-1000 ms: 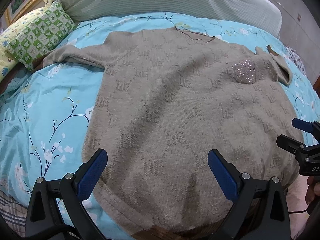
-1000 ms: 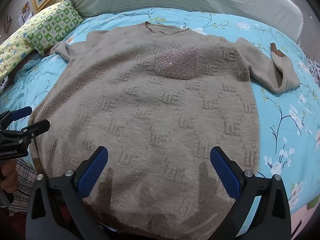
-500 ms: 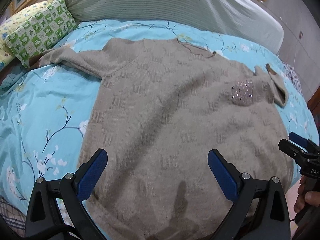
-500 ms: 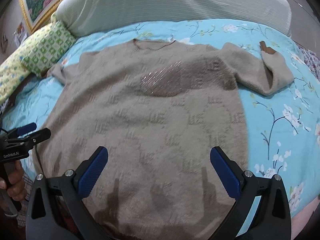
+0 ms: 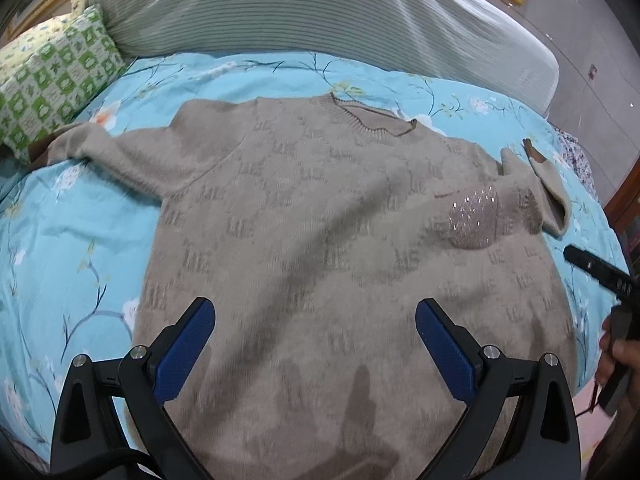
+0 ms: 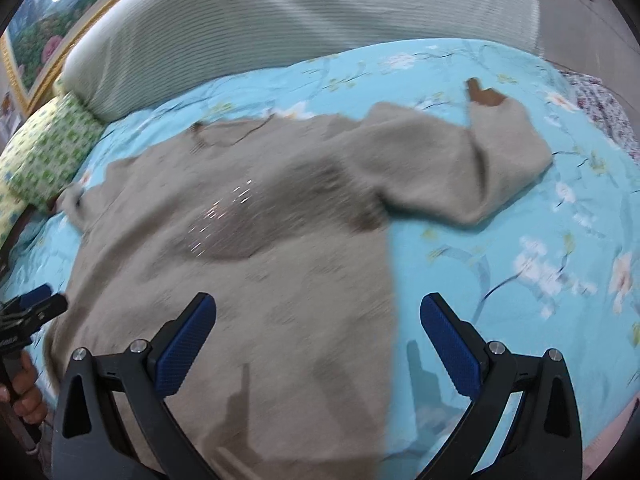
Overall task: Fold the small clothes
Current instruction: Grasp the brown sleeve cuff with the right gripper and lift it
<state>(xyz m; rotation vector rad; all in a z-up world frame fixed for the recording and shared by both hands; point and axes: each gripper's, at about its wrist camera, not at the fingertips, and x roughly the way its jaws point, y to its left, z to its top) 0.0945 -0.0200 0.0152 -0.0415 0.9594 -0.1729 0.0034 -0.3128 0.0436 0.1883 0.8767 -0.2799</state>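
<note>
Both the left hand-held gripper (image 5: 316,344) and right hand-held gripper (image 6: 318,340) are hovering wide apart, gripping nothing, above the sweater (image 5: 320,220) lying flat on the bed (image 5: 72,220).

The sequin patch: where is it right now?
On the sweater's chest: the sequin patch is right of centre in the left wrist view, beside the folded sleeve.

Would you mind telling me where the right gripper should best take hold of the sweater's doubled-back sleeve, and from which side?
Probably at the brown cuff, the sleeve's free end, lying on the bedsheet beyond the body. Come from the sweater's outer right side with the open right gripper, where nothing covers it.
</note>
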